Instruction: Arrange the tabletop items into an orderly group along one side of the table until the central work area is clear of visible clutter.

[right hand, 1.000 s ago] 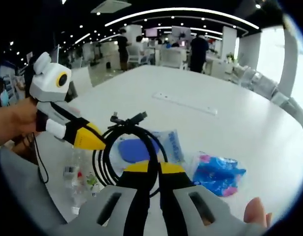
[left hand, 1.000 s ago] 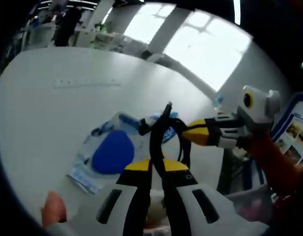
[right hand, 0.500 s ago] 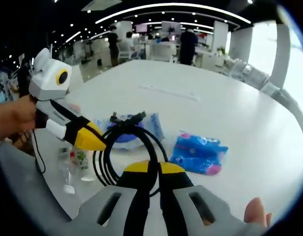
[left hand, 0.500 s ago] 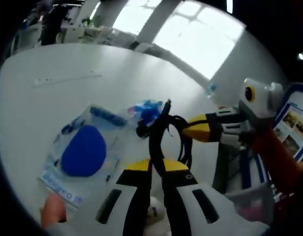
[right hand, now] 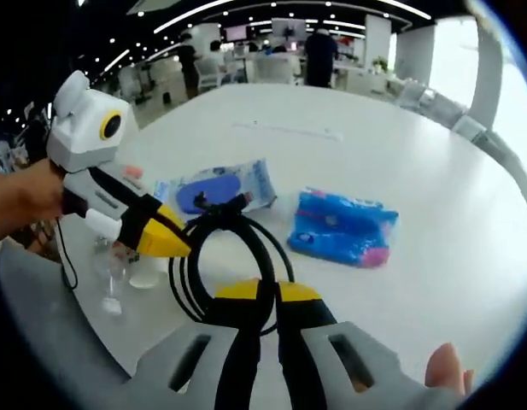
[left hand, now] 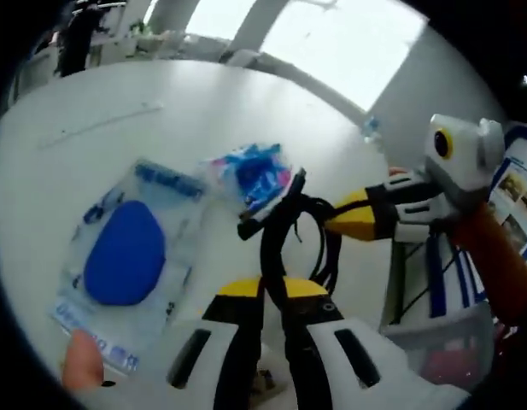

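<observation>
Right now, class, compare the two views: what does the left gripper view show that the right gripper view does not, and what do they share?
Left gripper view: what looks like a blue-framed display board past the table's edge.

Right gripper view: a clear plastic bottle lying near the table's edge, and people standing in the lit hall beyond.

Shared: the white table; the black cable coil, pinched by both the left gripper and the right gripper; the clear packet with a blue pad; and the blue patterned packet.
</observation>
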